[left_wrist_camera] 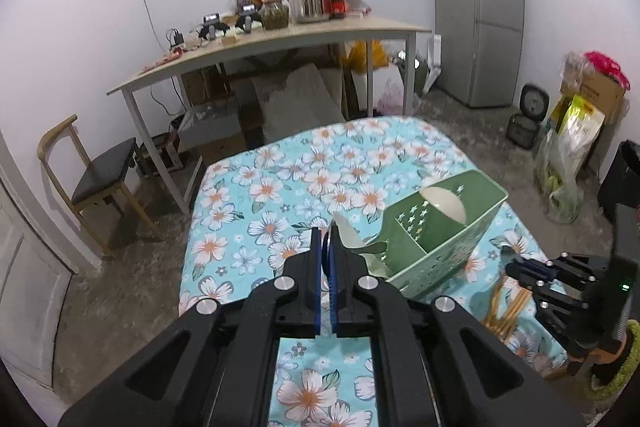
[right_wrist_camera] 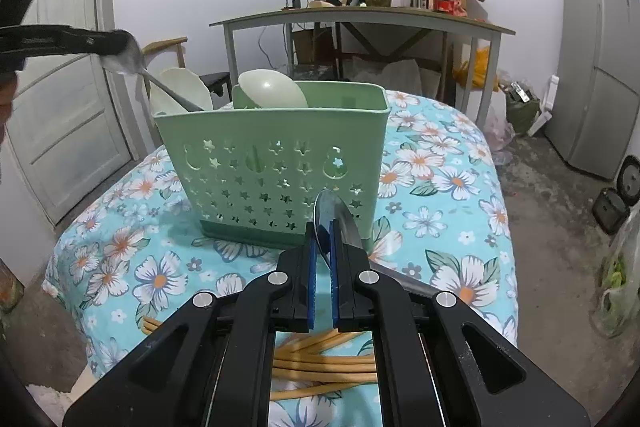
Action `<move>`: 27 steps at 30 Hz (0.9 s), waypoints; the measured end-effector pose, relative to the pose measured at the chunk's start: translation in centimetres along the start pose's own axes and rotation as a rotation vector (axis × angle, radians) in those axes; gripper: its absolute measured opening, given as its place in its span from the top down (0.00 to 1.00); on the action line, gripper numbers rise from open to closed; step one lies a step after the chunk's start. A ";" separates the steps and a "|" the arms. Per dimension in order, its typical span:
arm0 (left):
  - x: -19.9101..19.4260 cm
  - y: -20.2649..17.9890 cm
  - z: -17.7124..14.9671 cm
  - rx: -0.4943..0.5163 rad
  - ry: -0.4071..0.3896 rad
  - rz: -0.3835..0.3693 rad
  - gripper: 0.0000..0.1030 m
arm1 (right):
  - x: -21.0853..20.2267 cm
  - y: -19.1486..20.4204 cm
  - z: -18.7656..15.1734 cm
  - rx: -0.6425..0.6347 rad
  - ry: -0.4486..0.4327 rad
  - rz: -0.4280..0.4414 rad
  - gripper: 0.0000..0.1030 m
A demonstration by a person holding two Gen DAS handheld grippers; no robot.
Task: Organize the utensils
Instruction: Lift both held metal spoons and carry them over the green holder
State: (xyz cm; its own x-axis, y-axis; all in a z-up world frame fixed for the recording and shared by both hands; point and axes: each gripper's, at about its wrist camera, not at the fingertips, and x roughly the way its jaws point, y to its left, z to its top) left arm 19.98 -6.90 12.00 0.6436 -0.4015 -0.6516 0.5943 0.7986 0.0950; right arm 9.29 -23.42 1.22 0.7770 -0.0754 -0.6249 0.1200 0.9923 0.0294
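Note:
A green perforated utensil holder (right_wrist_camera: 276, 163) stands on the floral tablecloth; it also shows in the left wrist view (left_wrist_camera: 440, 239). Two pale ladles (right_wrist_camera: 272, 93) stand in it. My left gripper (left_wrist_camera: 328, 231) is shut on a metal spoon by its bowl (right_wrist_camera: 120, 57), the handle angling down into the holder's left compartment. My right gripper (right_wrist_camera: 323, 227) is shut on a second metal spoon (right_wrist_camera: 332, 215), held just in front of the holder, handle trailing back right. Several wooden chopsticks (right_wrist_camera: 320, 367) lie on the cloth under my right gripper.
The table (left_wrist_camera: 280, 187) has a blue floral cloth. Behind stand a cluttered desk (left_wrist_camera: 280, 35), a chair (left_wrist_camera: 100, 179), a grey fridge (left_wrist_camera: 480, 15) and a door (right_wrist_camera: 68, 131). Bags and boxes (left_wrist_camera: 576, 131) sit on the floor at right.

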 end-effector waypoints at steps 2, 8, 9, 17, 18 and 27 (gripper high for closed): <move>1.4 -0.4 0.3 0.001 0.032 -0.003 0.98 | 0.0 -0.3 0.1 0.011 -0.004 0.007 0.96; 3.4 -1.0 1.1 -0.031 0.028 -0.059 0.96 | -0.4 -1.0 0.4 0.042 -0.016 0.025 0.96; 3.6 -1.1 1.3 -0.046 0.016 -0.081 0.95 | -0.5 -1.2 0.4 0.048 -0.017 0.029 0.96; 2.2 -0.8 1.9 -0.152 -0.131 -0.211 0.84 | -1.3 -2.1 0.6 0.086 -0.035 0.041 0.97; 1.8 -0.7 1.9 -0.161 -0.153 -0.216 0.81 | -1.4 -2.2 0.7 0.091 -0.039 0.040 0.97; -1.6 1.0 -0.3 -0.273 -0.246 -0.211 0.64 | -3.4 -5.3 1.7 0.185 -0.089 0.042 0.99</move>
State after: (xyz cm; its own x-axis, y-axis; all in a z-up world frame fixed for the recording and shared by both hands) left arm 19.41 -5.35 12.88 0.6369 -0.6375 -0.4335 0.5971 0.7636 -0.2456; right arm 7.06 -28.59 4.55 0.8346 -0.0509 -0.5486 0.1915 0.9605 0.2021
